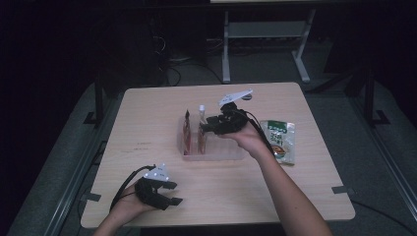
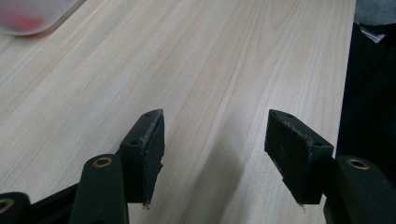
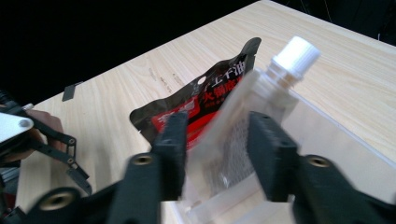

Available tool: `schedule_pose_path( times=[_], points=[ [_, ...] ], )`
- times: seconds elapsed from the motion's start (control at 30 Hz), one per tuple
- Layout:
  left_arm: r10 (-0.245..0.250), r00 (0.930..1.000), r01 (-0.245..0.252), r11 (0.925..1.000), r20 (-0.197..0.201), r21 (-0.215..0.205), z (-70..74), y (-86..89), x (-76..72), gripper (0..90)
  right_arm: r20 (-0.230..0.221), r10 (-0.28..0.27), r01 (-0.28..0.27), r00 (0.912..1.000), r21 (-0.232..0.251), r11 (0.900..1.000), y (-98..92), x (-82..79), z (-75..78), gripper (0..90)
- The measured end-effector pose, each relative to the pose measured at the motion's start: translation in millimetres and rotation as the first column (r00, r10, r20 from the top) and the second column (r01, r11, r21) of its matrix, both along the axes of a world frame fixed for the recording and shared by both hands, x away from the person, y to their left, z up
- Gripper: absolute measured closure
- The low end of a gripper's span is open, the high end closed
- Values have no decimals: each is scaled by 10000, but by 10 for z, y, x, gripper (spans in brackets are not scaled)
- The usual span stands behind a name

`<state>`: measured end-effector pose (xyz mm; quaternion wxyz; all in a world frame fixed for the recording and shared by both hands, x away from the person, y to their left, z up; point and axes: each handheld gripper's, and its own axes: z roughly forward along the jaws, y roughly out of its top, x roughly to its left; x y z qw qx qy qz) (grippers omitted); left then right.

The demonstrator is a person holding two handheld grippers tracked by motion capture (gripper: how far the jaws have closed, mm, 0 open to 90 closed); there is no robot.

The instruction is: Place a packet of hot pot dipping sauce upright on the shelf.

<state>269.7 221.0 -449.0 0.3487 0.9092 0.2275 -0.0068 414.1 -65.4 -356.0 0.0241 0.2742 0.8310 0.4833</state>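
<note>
A clear plastic bin [image 1: 216,156] stands at the table's middle. In it a red and black pouch [image 1: 187,129] stands upright, with a clear spout pouch [image 1: 202,118] with a white cap beside it. My right gripper [image 1: 209,127] reaches into the bin from the right. In the right gripper view its jaws [image 3: 219,140] stand apart on either side of the spout pouch [image 3: 261,93], and the pads do not press on it. The red pouch [image 3: 205,93] stands just behind. My left gripper [image 1: 173,192] rests near the table's front left, open over bare wood [image 2: 215,144].
A green food packet [image 1: 279,140] lies flat on the table just right of the bin, by the right forearm. A corner of the bin [image 2: 28,18] shows far off in the left gripper view. The table's edge runs close to the left gripper.
</note>
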Motion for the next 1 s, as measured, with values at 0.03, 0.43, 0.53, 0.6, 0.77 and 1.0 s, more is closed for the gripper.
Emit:
schedule_pose_path(
  times=[0.03,0.43,0.53,0.6,0.77,1.0],
  points=[
    [-1,10000,1,10000,4,7,-1,0,0,376,-6,-56,56,10000,-14,10000,-20,-14,15,490],
    [-35,10000,35,9999,44,102,-7,-8,9,375,221,36,-31,9997,-234,9997,-274,-272,103,371],
    [-3,10000,3,10000,48,44,-9,-13,6,374,226,119,-111,9997,-366,9993,-327,-375,70,361],
    [-13,10000,13,10000,46,47,-10,-16,4,374,229,159,-150,9996,-386,9991,-353,-433,48,361],
    [-6,10000,6,10000,46,78,-10,-20,2,374,346,203,-186,9992,-462,9988,-430,-595,-20,363],
    [25,10000,-25,10000,47,46,-12,-20,-2,374,283,245,-227,9993,-633,9977,-598,-756,-106,364]
  ],
)
